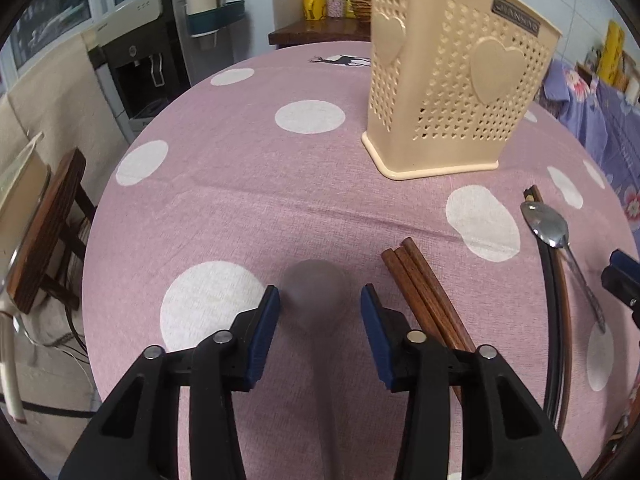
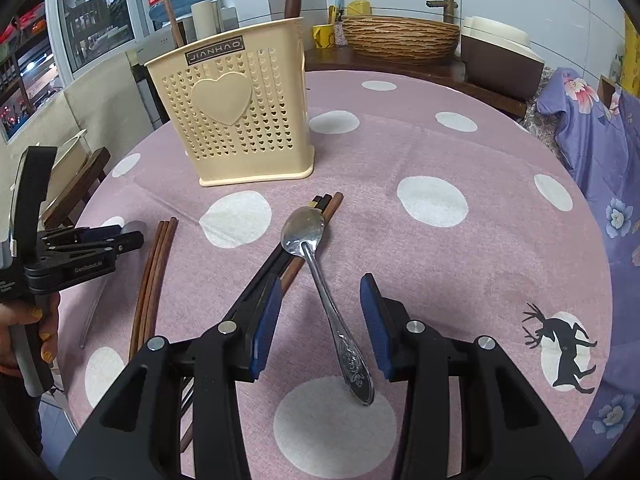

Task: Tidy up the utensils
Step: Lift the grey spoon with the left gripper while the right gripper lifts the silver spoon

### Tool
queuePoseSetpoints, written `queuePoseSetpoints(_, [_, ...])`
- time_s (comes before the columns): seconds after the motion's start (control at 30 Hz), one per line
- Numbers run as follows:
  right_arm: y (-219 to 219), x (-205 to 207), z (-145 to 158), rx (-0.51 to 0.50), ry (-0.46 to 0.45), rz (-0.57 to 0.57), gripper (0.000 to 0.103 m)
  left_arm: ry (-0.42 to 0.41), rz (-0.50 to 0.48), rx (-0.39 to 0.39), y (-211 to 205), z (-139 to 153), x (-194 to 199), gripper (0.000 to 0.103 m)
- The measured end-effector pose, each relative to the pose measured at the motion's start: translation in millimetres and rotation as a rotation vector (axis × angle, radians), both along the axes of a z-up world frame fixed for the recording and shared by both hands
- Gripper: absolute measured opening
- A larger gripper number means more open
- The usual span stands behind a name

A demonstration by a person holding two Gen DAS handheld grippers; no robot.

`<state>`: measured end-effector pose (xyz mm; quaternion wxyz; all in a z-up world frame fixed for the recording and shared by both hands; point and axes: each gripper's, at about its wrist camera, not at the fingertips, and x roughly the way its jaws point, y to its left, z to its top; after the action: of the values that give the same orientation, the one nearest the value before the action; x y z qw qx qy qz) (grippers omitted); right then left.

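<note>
Tongs of the left gripper (image 1: 320, 304) are standing apart over bare pink polka-dot tablecloth (image 1: 240, 200), gripping nothing; a bundle of brown wooden chopsticks (image 1: 424, 292) is lying just beside the right-hand finger. Tongs of the right gripper (image 2: 320, 304) are likewise standing apart, with the handle of a metal spoon (image 2: 320, 280) lying on the cloth between the blue pads (image 2: 266, 320) without either pad pressing on it. The spoon's bowl is resting across a second set of chopsticks, black and brown (image 2: 316, 210), which is lying diagonally. Farther back, a cream perforated utensil holder (image 2: 236, 108) with heart reliefs is standing upright on the cloth, already holding a wooden-handled utensil (image 2: 293, 0) and a chopstick (image 2: 172, 20). Beyond the table, a woven basket (image 2: 400, 36) is sitting on a dark counter.
</note>
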<state>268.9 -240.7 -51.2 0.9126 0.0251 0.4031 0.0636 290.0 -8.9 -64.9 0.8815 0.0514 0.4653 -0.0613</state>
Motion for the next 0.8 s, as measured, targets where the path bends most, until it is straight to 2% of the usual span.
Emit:
queuePoseSetpoints(0.23, [18.9, 21.4, -1.2, -0.054, 0.027, 0.086, 0.042, 0.009, -0.002, -0.009, 0.7, 0.4, 1.7, 0.036])
queuePoseSetpoints(0.33, [34.6, 36.6, -7.5, -0.138, 0.062, 0.133, 0.042, 0.010, 0.001, -0.015, 0.6, 0.9, 2.2, 0.036])
queuePoseSetpoints(0.37, [38.2, 41.1, -8.9, -0.169, 0.066, 0.132, 0.046, 0.011, 0.003, -0.019, 1.0, 1.1, 2.3, 0.036])
queuePoseSetpoints(0.4, [40.4, 45.1, -10.1, -0.193, 0.069, 0.128, 0.058, 0.012, 0.004, -0.023, 1.8, 1.2, 2.5, 0.036])
queuePoseSetpoints(0.47, [43.5, 53.0, -11.3, -0.216, 0.081, 0.126, 0.075, 0.011, 0.004, -0.024, 1.8, 1.2, 3.6, 0.036])
queuePoseSetpoints(0.53, [46.7, 57.7, -10.8, -0.234, 0.075, 0.114, 0.075, 0.007, 0.002, -0.020, 0.6, 1.0, 2.8, 0.036])
queuePoseSetpoints(0.6, [52.1, 62.8, -13.8, -0.270, 0.095, 0.109, 0.063, 0.004, 0.000, -0.017, -0.3, 1.1, 2.6, 0.036])
queuePoseSetpoints(0.7, [53.5, 69.4, -21.0, -0.271, 0.145, 0.109, 0.060, 0.006, 0.000, -0.025, 0.3, 1.5, 2.9, 0.036])
queuePoseSetpoints(0.8, [54.5, 73.9, -21.4, -0.284, 0.147, 0.108, 0.060, 0.005, -0.003, -0.026, 0.6, 1.8, 2.9, 0.036])
